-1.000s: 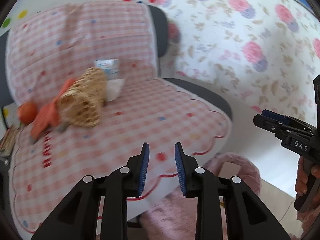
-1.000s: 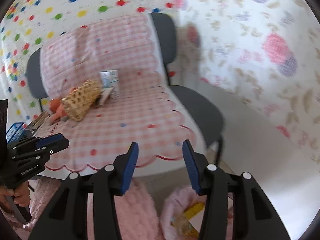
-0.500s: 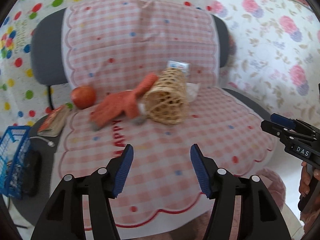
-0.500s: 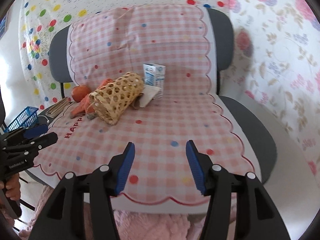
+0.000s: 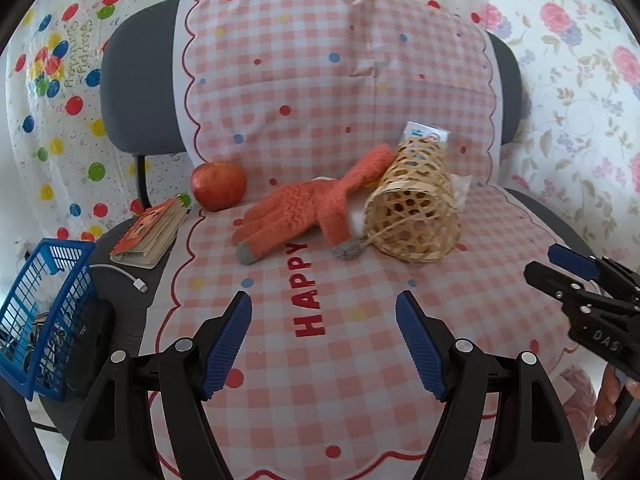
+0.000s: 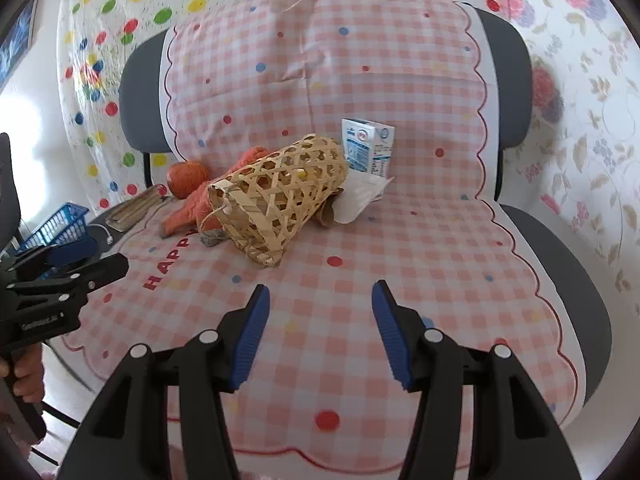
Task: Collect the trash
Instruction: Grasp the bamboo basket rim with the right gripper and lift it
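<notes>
- Both views have swung from the flowered wall onto the chair seat, and the left gripper (image 5: 324, 344) has just been opening; nothing lies between its fingers.
- Right gripper (image 6: 318, 332) hangs released and empty, short of the woven basket (image 6: 276, 200).
- Trash sits behind that basket: a milk carton (image 6: 368, 148) upright, crumpled white paper (image 6: 360, 198) touching the basket's far end.
- Risk: reaching past the tipped basket could roll it, or snag the orange glove (image 5: 304, 208) beside it.
</notes>
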Available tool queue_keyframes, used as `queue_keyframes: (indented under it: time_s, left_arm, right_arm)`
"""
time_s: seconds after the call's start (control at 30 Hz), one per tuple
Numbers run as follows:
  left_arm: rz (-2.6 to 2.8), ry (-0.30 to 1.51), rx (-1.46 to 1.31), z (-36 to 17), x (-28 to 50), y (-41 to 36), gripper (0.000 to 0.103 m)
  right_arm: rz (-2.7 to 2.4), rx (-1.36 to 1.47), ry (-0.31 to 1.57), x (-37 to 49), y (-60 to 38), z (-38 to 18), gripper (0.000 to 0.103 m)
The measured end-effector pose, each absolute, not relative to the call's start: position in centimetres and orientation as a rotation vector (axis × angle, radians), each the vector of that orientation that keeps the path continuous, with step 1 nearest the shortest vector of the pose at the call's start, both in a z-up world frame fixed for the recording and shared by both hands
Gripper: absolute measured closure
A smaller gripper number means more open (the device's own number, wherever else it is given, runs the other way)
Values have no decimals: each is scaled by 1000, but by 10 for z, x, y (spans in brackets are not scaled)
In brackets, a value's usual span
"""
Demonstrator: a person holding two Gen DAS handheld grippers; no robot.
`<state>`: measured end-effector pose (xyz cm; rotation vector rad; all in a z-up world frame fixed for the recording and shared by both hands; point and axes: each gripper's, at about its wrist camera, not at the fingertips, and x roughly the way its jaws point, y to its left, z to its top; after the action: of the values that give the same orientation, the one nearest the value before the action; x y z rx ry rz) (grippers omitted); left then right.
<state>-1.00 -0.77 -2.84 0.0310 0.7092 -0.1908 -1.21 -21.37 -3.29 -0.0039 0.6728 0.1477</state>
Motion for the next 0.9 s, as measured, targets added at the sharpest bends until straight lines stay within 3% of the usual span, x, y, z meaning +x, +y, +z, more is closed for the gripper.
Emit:
queue_keyframes:
  time_s: [0.53,0.63,0.7,0.77,0.9]
  left_arm:
    - [-121,727,-19,-32,4,23,28]
    - [-120,726,-16,-33,4,23,28]
    - [-120,725,-13,-33,4,23,28]
    - [-125,721,-12,-32,4,22,28]
    - [-138,717,-11,-31,7,19,28]
  right_arm:
    - [127,-81,671,58,-158,-51,55]
    - [98,-131,650,59,-154,-54,67]
    - [88,-135,637,56,-158,-52,85]
    - [80,-107,608,46,-171,-43,94]
    - [54,-58,539,21,-203,-15,97]
